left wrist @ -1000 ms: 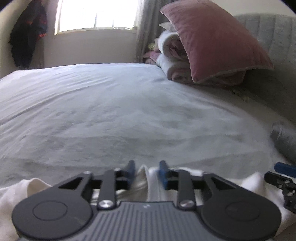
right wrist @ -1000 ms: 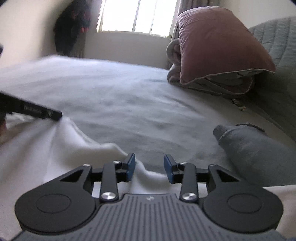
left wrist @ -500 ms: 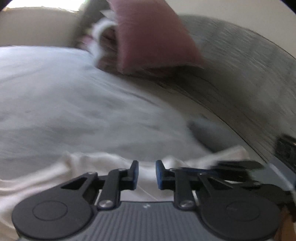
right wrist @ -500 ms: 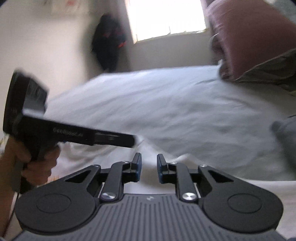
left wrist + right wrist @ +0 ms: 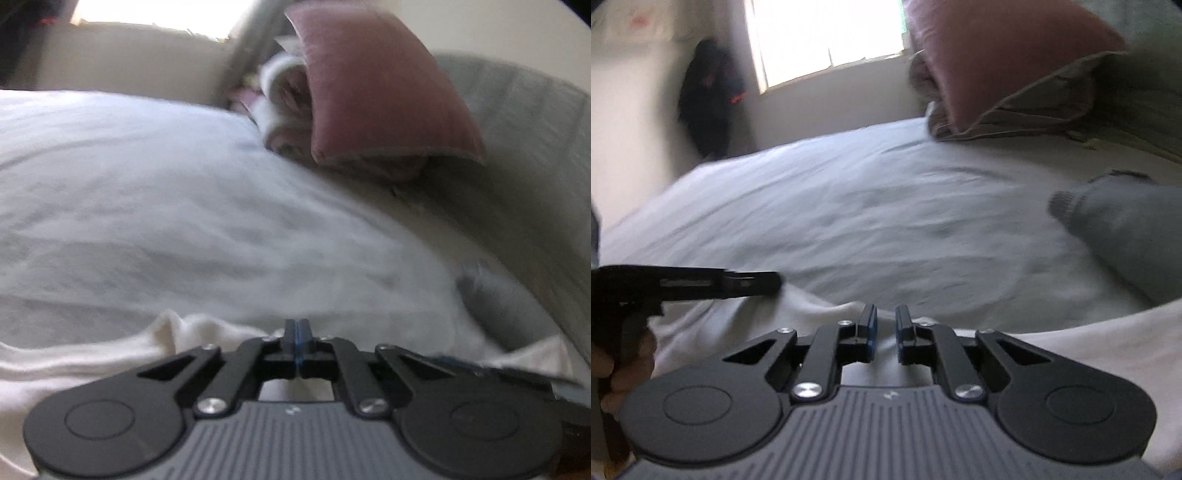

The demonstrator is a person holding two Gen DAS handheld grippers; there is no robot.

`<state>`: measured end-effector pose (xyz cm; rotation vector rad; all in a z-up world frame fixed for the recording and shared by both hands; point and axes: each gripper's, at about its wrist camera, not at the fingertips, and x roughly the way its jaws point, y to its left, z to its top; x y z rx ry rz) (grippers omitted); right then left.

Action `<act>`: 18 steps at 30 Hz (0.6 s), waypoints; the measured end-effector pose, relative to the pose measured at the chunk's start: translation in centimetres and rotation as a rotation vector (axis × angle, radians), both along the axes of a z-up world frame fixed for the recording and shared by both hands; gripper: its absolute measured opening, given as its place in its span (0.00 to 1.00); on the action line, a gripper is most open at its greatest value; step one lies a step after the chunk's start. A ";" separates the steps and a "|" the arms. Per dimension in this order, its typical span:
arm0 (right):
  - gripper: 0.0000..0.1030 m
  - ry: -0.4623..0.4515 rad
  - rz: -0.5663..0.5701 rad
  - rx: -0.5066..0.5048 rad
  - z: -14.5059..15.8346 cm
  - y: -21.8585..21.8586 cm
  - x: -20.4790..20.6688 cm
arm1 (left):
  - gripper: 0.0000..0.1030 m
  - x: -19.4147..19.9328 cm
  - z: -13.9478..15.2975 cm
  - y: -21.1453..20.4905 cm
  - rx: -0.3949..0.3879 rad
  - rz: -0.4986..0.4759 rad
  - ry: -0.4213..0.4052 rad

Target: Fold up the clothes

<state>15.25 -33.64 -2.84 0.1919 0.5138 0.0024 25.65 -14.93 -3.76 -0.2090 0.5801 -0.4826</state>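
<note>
A white garment point(image 5: 92, 365) lies crumpled along the near edge of the bed point(image 5: 184, 203). My left gripper point(image 5: 297, 332) sits at its upper hem with the blue pads pressed together on the cloth, though the jaws are opening slightly. From the right wrist view the left gripper point(image 5: 772, 284) comes in from the left, and the fabric peaks up to its tip. My right gripper point(image 5: 886, 325) stands over the white garment point(image 5: 1089, 350). Only a narrow gap is left between its pads, and a white fold fills it. The right gripper point(image 5: 480, 369) shows as a blur in the left view.
A grey garment point(image 5: 1126, 229) lies on the sheet to the right. A pink pillow point(image 5: 369, 85) rests on rolled blankets against the grey headboard point(image 5: 535, 147). Dark clothes point(image 5: 709, 96) hang by the window. A hand point(image 5: 624, 369) holds the left gripper's handle.
Both pairs of jaws have narrowed onto the white garment; the left pads have come together. The right view has rolled left, bringing the left gripper and hand into sight.
</note>
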 end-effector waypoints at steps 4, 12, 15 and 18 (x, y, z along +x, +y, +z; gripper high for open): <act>0.33 -0.014 -0.051 0.029 0.3 -1.4 -0.5 | 0.43 -0.7 0.9 -0.1 0.052 0.057 -0.052; 0.60 -0.040 -0.004 -0.035 1.8 -0.7 -1.0 | 0.56 -2.0 2.4 1.1 0.122 0.117 0.027; 0.69 -0.037 0.042 -0.022 2.3 0.4 -1.4 | 0.60 -2.9 3.1 3.1 0.218 0.136 0.032; 0.70 -0.006 0.080 0.008 2.9 1.7 -1.4 | 0.64 -4.0 4.1 6.3 0.289 0.200 0.052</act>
